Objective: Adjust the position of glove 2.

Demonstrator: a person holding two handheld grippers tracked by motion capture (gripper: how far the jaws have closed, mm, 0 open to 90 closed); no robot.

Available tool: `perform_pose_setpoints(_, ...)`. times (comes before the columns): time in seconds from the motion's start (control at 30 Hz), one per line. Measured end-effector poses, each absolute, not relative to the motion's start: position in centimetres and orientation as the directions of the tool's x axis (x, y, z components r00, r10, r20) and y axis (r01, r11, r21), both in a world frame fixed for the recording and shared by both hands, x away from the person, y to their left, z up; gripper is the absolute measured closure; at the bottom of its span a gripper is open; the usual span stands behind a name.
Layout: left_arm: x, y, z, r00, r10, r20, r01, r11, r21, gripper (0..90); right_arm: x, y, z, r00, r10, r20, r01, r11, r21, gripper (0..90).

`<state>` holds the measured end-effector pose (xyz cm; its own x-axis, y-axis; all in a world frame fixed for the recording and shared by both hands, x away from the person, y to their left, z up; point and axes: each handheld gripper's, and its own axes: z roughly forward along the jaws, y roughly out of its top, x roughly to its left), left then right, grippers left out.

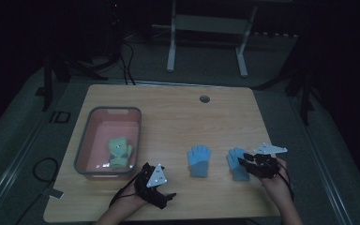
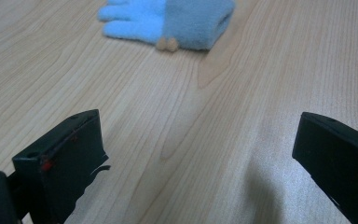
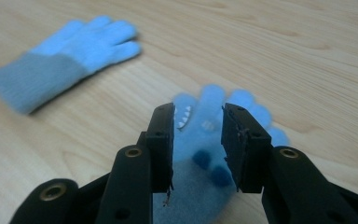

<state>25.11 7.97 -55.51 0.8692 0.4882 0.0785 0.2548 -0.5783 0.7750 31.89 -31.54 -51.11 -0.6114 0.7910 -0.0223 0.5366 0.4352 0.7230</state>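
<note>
Two light blue knit gloves with grey-blue cuffs lie flat on the wooden table. The left one (image 1: 199, 160) is right of centre, and also lies far ahead in the left gripper view (image 2: 168, 18). The right one (image 1: 236, 166) has dark blue dots and white marks on it (image 3: 205, 135). My right gripper (image 1: 244, 161) hovers over it, jaws (image 3: 198, 116) partly apart, pads clear of the fabric. The other glove (image 3: 70, 51) lies beyond at upper left. My left gripper (image 1: 161, 187) rests near the front edge, open wide (image 2: 196, 126) over bare wood.
A pink bin with a grey rim (image 1: 85, 140) stands at the table's left and holds a green-yellow glove (image 1: 119, 151). A round cable hole (image 1: 205, 99) sits near the far edge. A white frame (image 1: 206, 28) and cables (image 1: 126, 65) lie beyond the table.
</note>
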Motion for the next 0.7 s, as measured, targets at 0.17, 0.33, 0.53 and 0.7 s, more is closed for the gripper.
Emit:
perform_pose_setpoints(0.17,25.1,8.1,-55.4,0.864,0.497,0.075,0.261,-0.571,0.778,2.5,32.8,-32.0,-51.9,-0.723,0.691,-0.030,0.487,0.539,0.687,64.2)
perform_pose_setpoints(0.33,25.1,8.3,-55.4,0.861,0.503,0.076,0.263,-0.569,0.779,2.5,33.2,-32.5,-53.4,-0.737,0.676,-0.023,0.498,0.565,0.658,63.5)
perform_pose_setpoints(0.53,25.1,8.3,-55.5,0.860,0.504,0.076,0.266,-0.571,0.777,2.5,32.9,-32.7,-54.5,-0.717,0.697,-0.018,0.510,0.543,0.667,69.3)
perform_pose_setpoints(0.7,25.1,8.3,-55.5,0.862,0.501,0.081,0.261,-0.574,0.776,2.5,32.4,-32.2,-54.5,-0.687,0.726,-0.036,0.522,0.527,0.671,84.0)
